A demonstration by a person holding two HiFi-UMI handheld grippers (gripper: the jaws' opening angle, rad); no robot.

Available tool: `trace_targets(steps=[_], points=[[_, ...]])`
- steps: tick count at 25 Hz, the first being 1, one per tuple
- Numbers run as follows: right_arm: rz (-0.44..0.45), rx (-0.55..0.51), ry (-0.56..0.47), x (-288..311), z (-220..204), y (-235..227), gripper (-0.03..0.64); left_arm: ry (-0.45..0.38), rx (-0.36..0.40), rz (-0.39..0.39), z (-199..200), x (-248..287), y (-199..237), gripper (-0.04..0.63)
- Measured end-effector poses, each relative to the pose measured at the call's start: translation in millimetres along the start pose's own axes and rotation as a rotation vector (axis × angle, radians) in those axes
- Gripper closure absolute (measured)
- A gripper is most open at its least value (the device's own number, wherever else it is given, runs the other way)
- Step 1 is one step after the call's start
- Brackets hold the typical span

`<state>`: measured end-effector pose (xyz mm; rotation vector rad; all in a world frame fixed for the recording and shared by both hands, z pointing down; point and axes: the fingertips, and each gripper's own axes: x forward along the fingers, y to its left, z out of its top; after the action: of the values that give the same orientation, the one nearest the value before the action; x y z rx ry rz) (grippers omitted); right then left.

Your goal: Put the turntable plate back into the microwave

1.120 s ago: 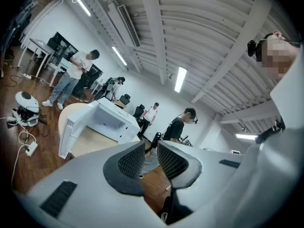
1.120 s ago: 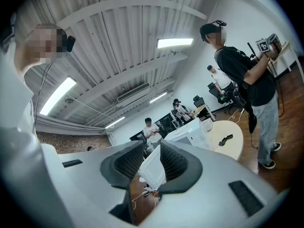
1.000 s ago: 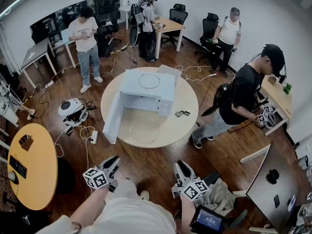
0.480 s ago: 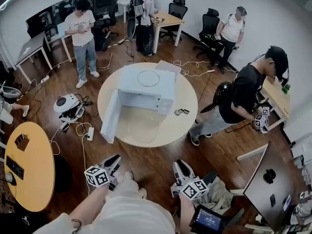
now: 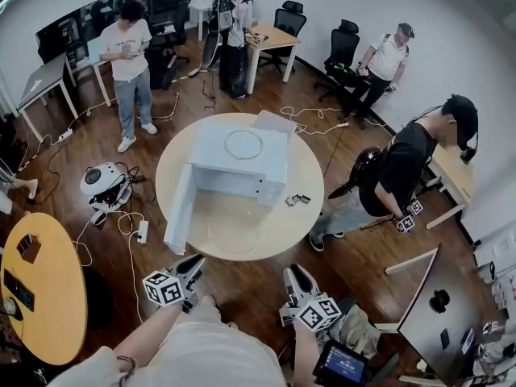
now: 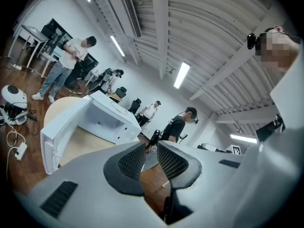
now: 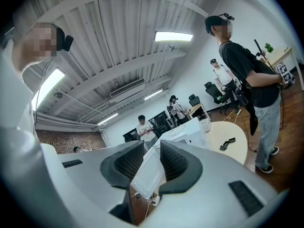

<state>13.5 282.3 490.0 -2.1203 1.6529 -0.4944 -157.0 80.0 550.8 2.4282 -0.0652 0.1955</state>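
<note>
At the bottom edge of the head view, left of centre, the left gripper is held out over the wooden floor. Its jaws stand a narrow way apart with nothing between them; only floor shows through the gap. Right of centre the right gripper is level with it, and its jaws are likewise slightly parted and empty. Both point up the frame towards the round bench in the middle of the picture. On the near part of that bench lies the turntable plate, a clear glass disc that shows only faintly against the pale top. It sits just in front of the microwave and is touched by neither gripper. The white microwave stands behind it, with its door swung wide open to the left, and a thin ring lies on its top. A small dark object rests on the bench to the right of the microwave. Beyond the bench's right edge stands a person in a black shirt. At the upper left a person in a white T-shirt stands near some desks.
</note>
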Motion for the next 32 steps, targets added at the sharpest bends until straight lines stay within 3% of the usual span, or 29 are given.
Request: trace_targets(steps=[11, 25, 32], points=[[-0.041, -0.056, -0.014, 70, 31, -13, 0.527, -0.006, 0.071, -0.019, 72, 40, 41, 0.531], [-0.103, -0.056, 0.007, 128, 14, -25, 0.528, 0.034, 0.054, -0.1, 99, 68, 80, 0.531], [-0.085, -0.074, 0.018, 164, 4, -16, 0.527, 0.016, 0.061, -0.106, 115, 68, 102, 0.531]])
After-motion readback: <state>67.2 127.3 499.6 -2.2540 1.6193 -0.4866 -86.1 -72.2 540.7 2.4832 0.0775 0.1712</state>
